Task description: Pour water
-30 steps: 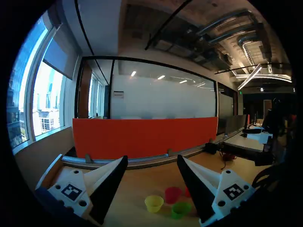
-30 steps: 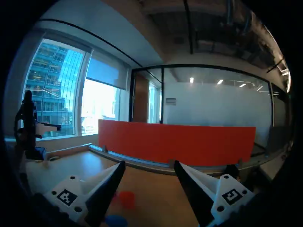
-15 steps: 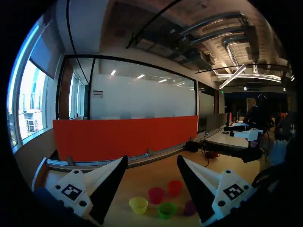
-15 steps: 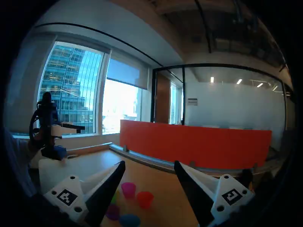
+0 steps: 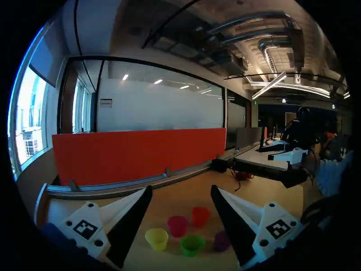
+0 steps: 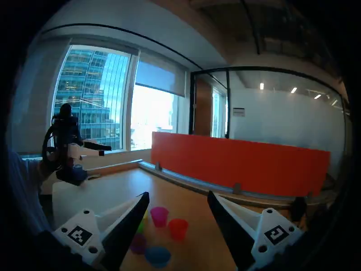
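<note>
Spread wide and empty, both: left gripper (image 5: 180,187) and right gripper (image 6: 178,193), fingers well apart with nothing between them. Just ahead and below, on the wooden table (image 5: 189,201), a tight cluster of small cups: yellow cup (image 5: 156,238), magenta cup (image 5: 178,225), red cup (image 5: 200,215), green cup (image 5: 192,245) and purple cup (image 5: 221,239), plus a blue cup (image 6: 157,255) nearest in the right gripper view. Cannot tell which holds water, if any. Likely the approach step: choose a cup at the cluster's edge, come down straddling its wall, close gently since thin plastic probably flexes, lift straight up before tilting. Crowded by neighbours standing very near, so easy to knock one over. Farther out, an orange partition (image 5: 135,153) along the table's back, a cable tangle (image 5: 243,175), tall windows (image 6: 90,108); none in the path.
</note>
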Demonstrator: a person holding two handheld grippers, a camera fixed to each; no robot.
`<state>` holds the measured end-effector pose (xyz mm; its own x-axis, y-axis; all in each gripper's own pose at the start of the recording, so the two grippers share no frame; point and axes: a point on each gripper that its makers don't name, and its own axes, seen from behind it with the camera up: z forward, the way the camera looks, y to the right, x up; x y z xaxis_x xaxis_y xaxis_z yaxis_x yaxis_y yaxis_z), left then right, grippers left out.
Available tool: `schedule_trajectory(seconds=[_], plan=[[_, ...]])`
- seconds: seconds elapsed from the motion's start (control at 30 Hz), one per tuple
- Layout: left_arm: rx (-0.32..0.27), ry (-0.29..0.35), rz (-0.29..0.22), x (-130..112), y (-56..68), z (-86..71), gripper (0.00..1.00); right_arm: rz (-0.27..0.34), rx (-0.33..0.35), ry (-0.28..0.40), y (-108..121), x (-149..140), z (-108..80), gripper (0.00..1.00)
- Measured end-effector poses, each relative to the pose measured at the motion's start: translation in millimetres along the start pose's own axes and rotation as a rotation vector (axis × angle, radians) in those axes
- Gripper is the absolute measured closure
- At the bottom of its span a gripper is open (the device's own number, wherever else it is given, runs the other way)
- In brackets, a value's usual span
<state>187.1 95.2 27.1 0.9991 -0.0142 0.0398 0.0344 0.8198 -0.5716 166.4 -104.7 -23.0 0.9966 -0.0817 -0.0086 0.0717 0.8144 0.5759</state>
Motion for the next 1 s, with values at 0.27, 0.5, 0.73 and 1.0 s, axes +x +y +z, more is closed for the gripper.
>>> schedule_trajectory(seconds=[0.27, 0.5, 0.73, 1.0], plan=[[-0.044, -0.063, 0.031, -28, 7.6, 5.2, 0.04, -0.027, 0.037, -0.061, -4, -24, -0.9, 0.0], [-0.085, -0.118, 0.054, -52, 19.2, 8.3, 0.04, -0.035, 0.073, -0.095, -12, -41, -4.6, 0.0], [-0.127, -0.178, 0.081, -83, 32.8, 13.3, 0.04, -0.023, 0.099, -0.15, -17, -66, -5.6, 0.0], [-0.147, -0.245, 0.073, -119, 37.8, 18.0, 0.04, -0.024, 0.116, -0.212, -21, -98, -2.5, 0.0]])
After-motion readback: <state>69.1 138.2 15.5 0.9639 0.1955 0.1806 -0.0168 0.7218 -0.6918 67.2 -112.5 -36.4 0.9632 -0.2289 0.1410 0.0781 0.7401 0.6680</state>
